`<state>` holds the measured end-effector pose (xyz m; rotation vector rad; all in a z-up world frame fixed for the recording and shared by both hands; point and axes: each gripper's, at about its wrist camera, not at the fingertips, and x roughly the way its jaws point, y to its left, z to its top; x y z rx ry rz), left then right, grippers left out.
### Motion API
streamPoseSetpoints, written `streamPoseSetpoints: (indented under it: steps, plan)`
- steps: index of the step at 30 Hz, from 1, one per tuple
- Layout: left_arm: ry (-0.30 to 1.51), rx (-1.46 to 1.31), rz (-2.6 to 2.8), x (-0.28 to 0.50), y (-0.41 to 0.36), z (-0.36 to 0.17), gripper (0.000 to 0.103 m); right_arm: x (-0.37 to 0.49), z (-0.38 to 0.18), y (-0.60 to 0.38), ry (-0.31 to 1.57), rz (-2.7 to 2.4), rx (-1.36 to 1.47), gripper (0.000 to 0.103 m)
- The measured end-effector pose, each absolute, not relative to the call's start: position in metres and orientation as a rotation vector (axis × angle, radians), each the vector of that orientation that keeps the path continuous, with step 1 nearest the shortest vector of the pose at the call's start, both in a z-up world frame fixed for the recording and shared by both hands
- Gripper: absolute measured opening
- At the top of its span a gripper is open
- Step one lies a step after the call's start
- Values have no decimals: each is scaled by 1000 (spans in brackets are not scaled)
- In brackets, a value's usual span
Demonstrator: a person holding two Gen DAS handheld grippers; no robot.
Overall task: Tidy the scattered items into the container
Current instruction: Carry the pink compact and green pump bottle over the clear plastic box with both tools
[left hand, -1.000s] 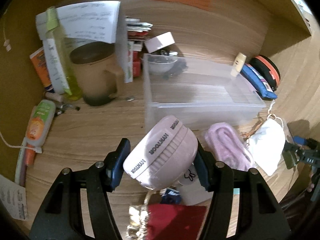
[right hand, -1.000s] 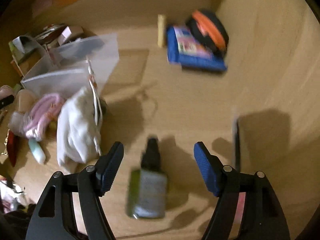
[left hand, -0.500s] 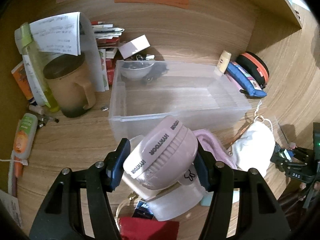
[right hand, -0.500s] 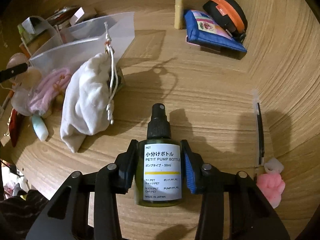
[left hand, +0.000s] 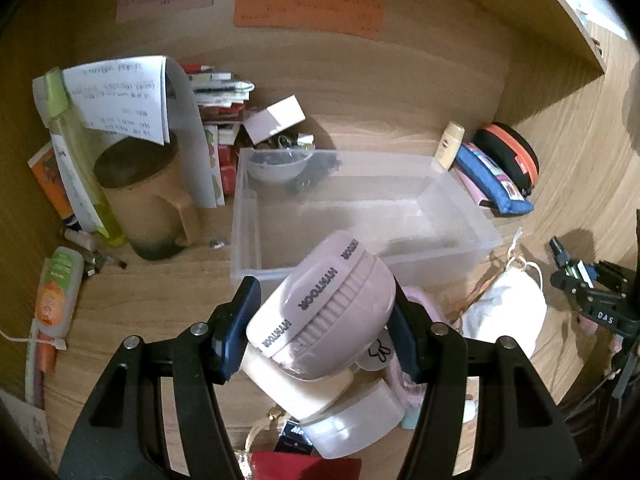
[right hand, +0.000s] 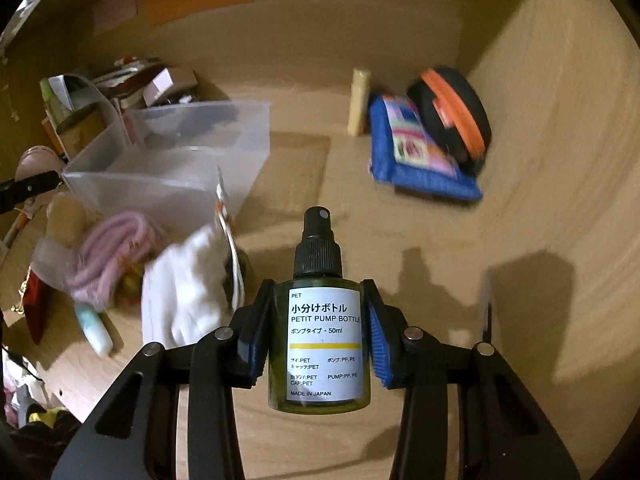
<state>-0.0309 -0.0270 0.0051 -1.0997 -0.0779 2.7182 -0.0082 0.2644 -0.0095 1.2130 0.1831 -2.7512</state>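
My left gripper (left hand: 320,328) is clamped on the pink fan (left hand: 320,312), held just short of the clear container (left hand: 360,208) at mid-tabletop. My right gripper (right hand: 318,340) is clamped on the pump bottle (right hand: 318,344), well apart from it. Step in hand: carrying. Next, I judge, each must clear the rim before release.

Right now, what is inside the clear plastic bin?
The clear plastic bin looks empty across its visible floor. The pink fan, held in the left gripper, hides its near wall.
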Motion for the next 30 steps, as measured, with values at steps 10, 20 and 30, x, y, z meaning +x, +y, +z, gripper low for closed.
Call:
streamPoseSetpoints:
  steps: [10, 20, 30]
  plan:
    - [-86, -1042, 2744, -43, -29, 22, 61, -33, 31, 247, 173, -2741, 1037, 38]
    - [-74, -1022, 2732, -69, -15, 29, 61, -68, 42, 197, 159, -2631, 934, 38]
    - [-20, -1071, 2689, -93, -5, 24, 61, -109, 22, 165, 156, -2509, 993, 38]
